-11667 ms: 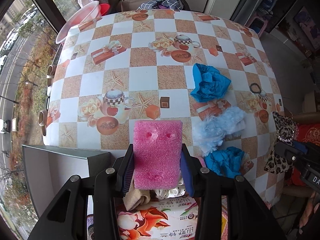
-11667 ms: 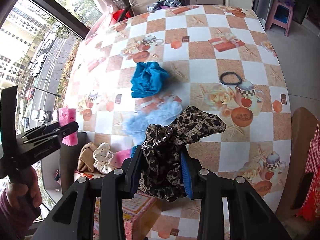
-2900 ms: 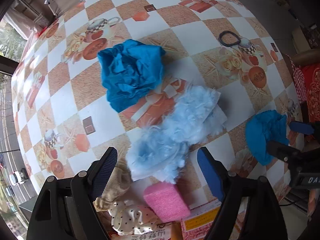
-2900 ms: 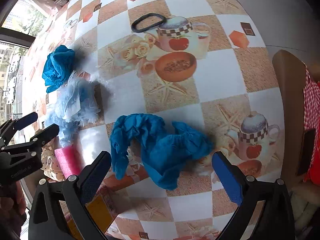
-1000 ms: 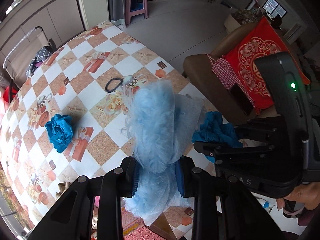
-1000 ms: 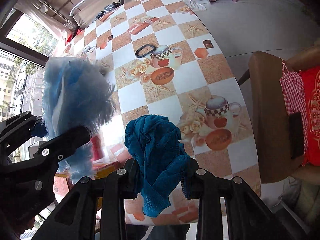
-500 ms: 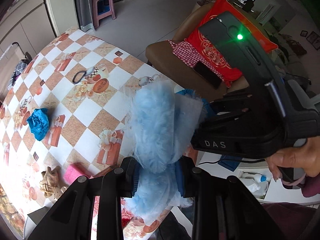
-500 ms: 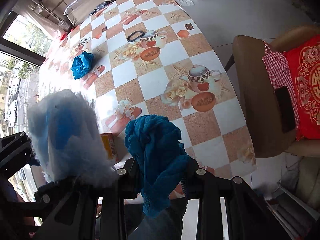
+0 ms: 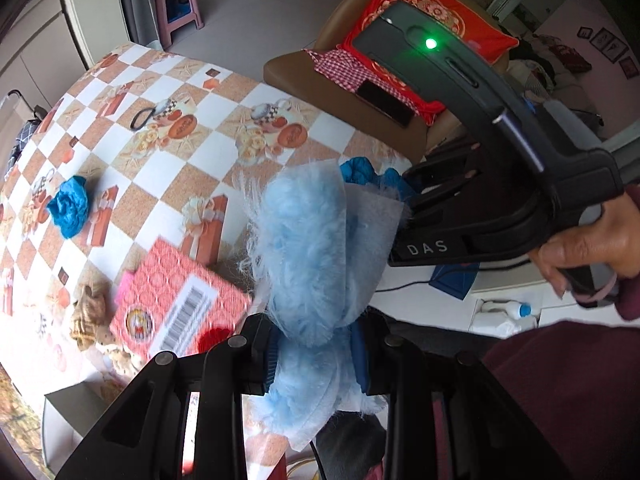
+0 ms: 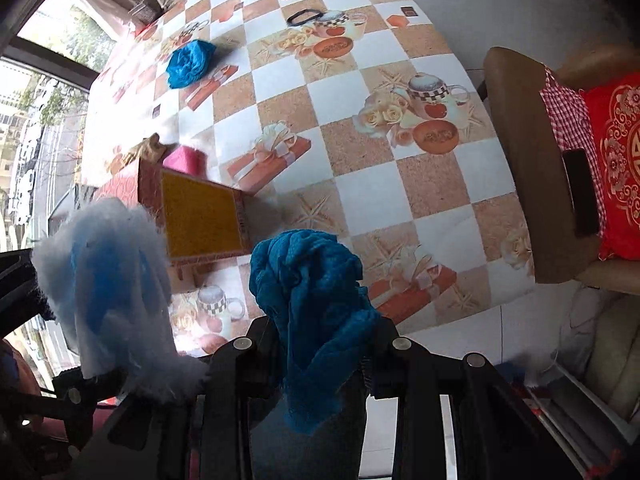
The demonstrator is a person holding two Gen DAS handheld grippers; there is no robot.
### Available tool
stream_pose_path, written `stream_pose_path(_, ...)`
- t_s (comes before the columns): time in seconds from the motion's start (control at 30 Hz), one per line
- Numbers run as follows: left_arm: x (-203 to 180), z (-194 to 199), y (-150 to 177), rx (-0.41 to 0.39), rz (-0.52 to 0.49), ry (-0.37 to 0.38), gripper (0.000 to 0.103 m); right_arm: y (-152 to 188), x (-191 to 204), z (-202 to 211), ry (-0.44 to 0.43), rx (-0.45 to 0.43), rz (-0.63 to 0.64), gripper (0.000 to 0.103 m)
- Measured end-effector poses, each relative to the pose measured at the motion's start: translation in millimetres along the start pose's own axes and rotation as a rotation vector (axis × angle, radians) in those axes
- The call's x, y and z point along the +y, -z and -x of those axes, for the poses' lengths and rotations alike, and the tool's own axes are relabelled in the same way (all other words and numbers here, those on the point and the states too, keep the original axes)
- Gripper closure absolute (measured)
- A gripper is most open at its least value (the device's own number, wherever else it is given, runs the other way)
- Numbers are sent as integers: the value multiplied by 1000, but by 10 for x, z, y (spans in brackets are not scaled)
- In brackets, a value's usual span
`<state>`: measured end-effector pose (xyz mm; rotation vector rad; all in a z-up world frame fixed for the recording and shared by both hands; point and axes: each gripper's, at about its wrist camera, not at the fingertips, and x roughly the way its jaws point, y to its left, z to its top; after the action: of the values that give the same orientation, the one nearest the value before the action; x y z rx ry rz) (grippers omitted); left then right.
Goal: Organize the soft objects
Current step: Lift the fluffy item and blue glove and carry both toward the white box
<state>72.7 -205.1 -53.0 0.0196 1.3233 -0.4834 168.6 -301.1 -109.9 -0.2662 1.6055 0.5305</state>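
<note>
My left gripper (image 9: 316, 354) is shut on a fluffy light-blue duster cloth (image 9: 304, 248), held high over the table's near edge. My right gripper (image 10: 320, 344) is shut on a dark blue cloth (image 10: 308, 280), also lifted above the table edge. The same fluffy cloth (image 10: 108, 280) shows at the left of the right wrist view. A red and yellow box (image 9: 176, 304) (image 10: 200, 216) stands on the table below. By it lie a pink sponge (image 10: 184, 159) and tan fabric pieces (image 9: 86, 312). A second blue cloth (image 9: 68, 204) (image 10: 188, 62) lies further back on the table.
The checkered tablecloth (image 10: 360, 60) carries a black hair tie (image 10: 304, 18). A brown chair (image 10: 536, 184) with a red cushion (image 10: 616, 160) and a phone (image 10: 582, 196) stands to the right. A person's hand (image 9: 588, 248) holds the right gripper's body. A pink stool (image 9: 180, 8) stands beyond.
Both grippers have drifted back over the table's near edge with their cloths. The box, sponge and fabric pieces have come into view beneath them.
</note>
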Motion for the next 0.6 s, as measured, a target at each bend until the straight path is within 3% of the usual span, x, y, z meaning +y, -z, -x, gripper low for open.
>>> stream_pose_path(0.2,38,72,366,-1,-3,-21,70,167,333,-121,-27,58,105,71)
stream_pose_path(0.6,300,219,938,-14,141,-54,70,388,1104,-178,-54,105,388,71)
